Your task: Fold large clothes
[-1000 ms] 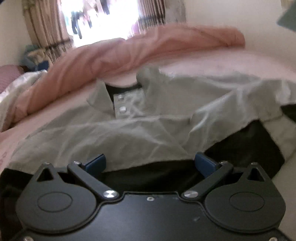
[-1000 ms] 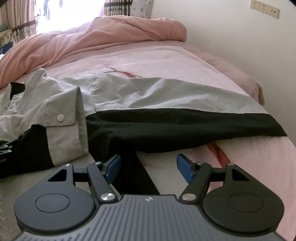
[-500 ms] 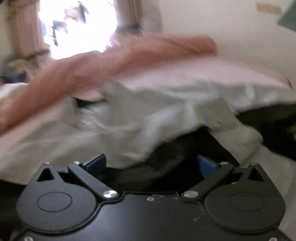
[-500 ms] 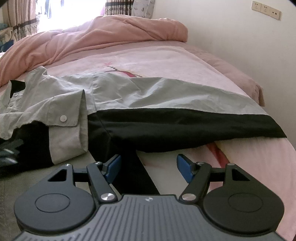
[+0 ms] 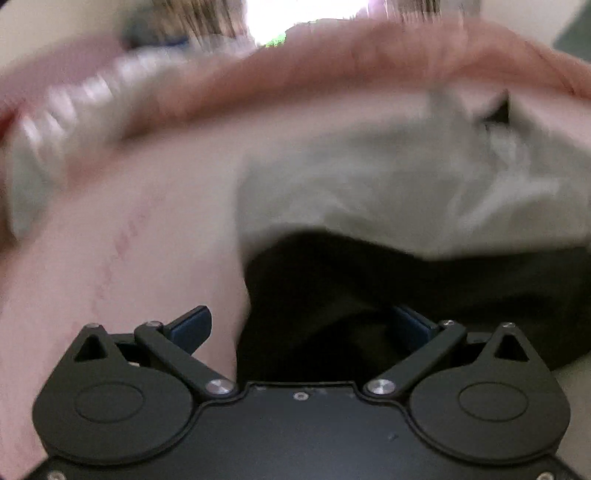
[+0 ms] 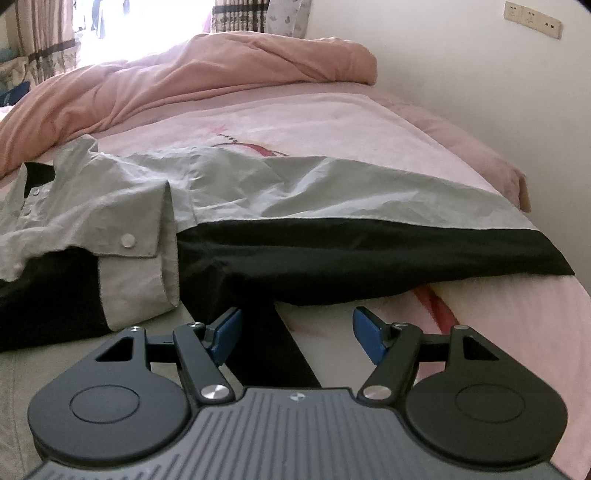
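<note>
A grey and black shirt [image 6: 280, 206] lies spread on the pink bed sheet [image 6: 332, 122], its collar to the left and a buttoned cuff [image 6: 136, 258] folded over the body. My right gripper [image 6: 297, 330] is open and empty, low over the shirt's black front edge. In the blurred left wrist view the shirt [image 5: 388, 192] fills the right half. My left gripper [image 5: 299, 328] is open, with black cloth [image 5: 332, 295] lying between its jaws.
A rumpled pink duvet [image 6: 192, 74] lies along the far side of the bed. A white wall [image 6: 461, 74] with sockets runs on the right. Curtains and a bright window [image 6: 55, 33] are at the back left.
My left gripper has swung quickly left along the shirt, so the shirt now sits at the right of its view. My right gripper has stayed nearly still.
</note>
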Available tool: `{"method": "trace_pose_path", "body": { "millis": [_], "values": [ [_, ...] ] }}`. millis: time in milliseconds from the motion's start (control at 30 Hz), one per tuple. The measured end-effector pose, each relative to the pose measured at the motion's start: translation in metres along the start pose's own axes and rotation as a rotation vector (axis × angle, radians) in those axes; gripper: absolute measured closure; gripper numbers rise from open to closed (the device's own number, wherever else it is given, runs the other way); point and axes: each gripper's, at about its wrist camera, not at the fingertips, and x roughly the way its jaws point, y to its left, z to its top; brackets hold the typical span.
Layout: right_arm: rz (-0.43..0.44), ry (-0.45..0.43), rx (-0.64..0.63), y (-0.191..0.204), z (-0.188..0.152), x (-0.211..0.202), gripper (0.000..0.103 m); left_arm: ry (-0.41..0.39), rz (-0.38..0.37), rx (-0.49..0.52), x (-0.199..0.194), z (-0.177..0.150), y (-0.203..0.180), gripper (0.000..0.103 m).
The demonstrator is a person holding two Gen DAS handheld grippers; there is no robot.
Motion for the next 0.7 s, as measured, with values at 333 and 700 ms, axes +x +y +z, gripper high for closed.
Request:
{"method": "trace_pose_path", "body": {
  "millis": [333, 700],
  "values": [
    [0.014, -0.004, 0.048, -0.015, -0.003, 0.000, 0.022, -0.096, 0.034, 0.071, -0.089, -0.039, 0.006, 0.000],
    [-0.024, -0.036, 0.576, -0.235, -0.021, 0.007, 0.014, -0.200, 0.025, -0.043, -0.129, -0.043, 0.021, 0.000]
  ]
}}
